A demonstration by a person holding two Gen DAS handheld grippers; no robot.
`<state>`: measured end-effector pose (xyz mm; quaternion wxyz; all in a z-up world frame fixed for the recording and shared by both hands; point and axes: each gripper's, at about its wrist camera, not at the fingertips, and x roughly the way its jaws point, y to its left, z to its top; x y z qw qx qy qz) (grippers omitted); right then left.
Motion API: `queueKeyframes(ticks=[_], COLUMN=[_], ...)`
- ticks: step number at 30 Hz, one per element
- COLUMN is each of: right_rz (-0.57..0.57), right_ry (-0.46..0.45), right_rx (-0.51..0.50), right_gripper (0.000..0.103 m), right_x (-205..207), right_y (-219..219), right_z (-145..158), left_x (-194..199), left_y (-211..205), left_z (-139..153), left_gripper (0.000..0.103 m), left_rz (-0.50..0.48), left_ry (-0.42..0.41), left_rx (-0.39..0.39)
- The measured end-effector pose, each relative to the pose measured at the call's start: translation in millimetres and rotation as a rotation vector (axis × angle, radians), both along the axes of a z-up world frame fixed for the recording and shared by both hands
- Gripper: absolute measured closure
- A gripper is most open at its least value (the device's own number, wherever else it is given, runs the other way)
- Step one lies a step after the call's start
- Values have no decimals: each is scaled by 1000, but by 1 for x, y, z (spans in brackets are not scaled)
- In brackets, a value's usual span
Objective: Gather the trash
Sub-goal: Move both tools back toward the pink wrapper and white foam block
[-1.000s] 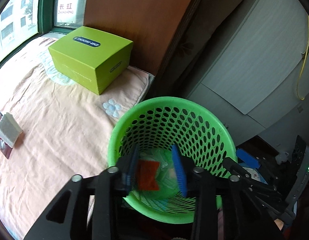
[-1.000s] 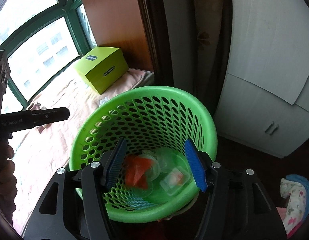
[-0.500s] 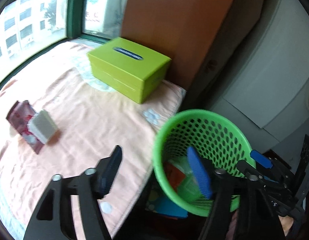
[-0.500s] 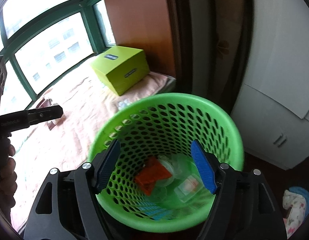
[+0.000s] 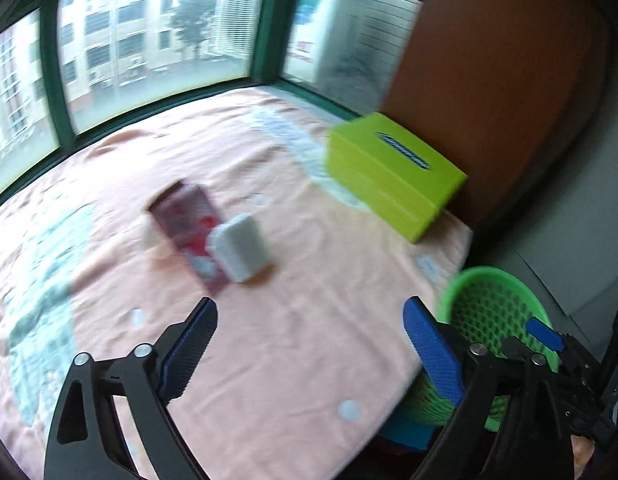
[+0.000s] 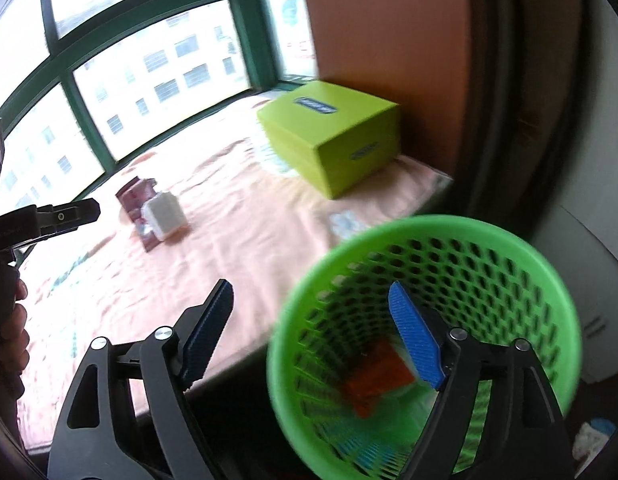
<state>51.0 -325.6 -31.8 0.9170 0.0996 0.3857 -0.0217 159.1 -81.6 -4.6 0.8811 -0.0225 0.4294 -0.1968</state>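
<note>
A green mesh waste basket [image 6: 509, 248] stands beside the bed edge; it also shows in the left wrist view [image 5: 497, 280]. An orange wrapper [image 6: 373, 380] lies inside it. On the pink bedspread lie a dark red packet [image 5: 185, 220] and a small white box [image 5: 241, 246] touching it; both show in the right wrist view, the packet [image 6: 135, 194] and the box [image 6: 165, 214]. My left gripper [image 5: 309, 344] is open and empty above the bedspread, short of the packet. My right gripper [image 6: 309, 324] is open and empty over the basket's left rim.
A lime-green cardboard box [image 5: 393, 176] sits at the bed's far corner against a brown panel; it also shows in the right wrist view [image 6: 333, 136]. Green-framed windows [image 5: 157, 40] border the bed. A white cabinet [image 6: 589, 280] stands right of the basket.
My left gripper has swung left from over the basket to over the bed, opening wide. My right gripper has shifted left off the basket's centre. The orange wrapper now lies in the basket.
</note>
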Motion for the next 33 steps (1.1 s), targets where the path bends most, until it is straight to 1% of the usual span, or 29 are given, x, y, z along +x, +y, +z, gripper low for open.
queueKeyframes(ticks=[2, 7, 9, 13, 18, 24, 31, 33], right_rz=[37, 132, 175, 247, 323, 390, 430, 438], right_ry=[3, 20, 21, 29, 44, 79, 120, 140], right_rx=[15, 36, 35, 33, 50, 13, -31, -26], right_gripper=[18, 17, 14, 13, 13, 13, 13, 13], right_x=[13, 45, 58, 83, 120, 162, 202, 212], right_y=[12, 45, 60, 85, 114, 143, 162, 164], right_z=[-2, -7, -7, -11, -19, -34, -59, -67], left_x=[6, 21, 24, 30, 38, 50, 65, 68], left_y=[19, 63, 77, 98, 117, 134, 150, 153], left_z=[-1, -5, -6, -11, -16, -23, -33, -36], left_gripper=[10, 9, 9, 9, 9, 9, 9, 9], left_rz=[47, 146, 175, 223, 260, 294, 327, 331], left_ry=[1, 24, 27, 38, 53, 66, 86, 89], left_rx=[8, -9, -11, -6, -7, -10, -10, -10])
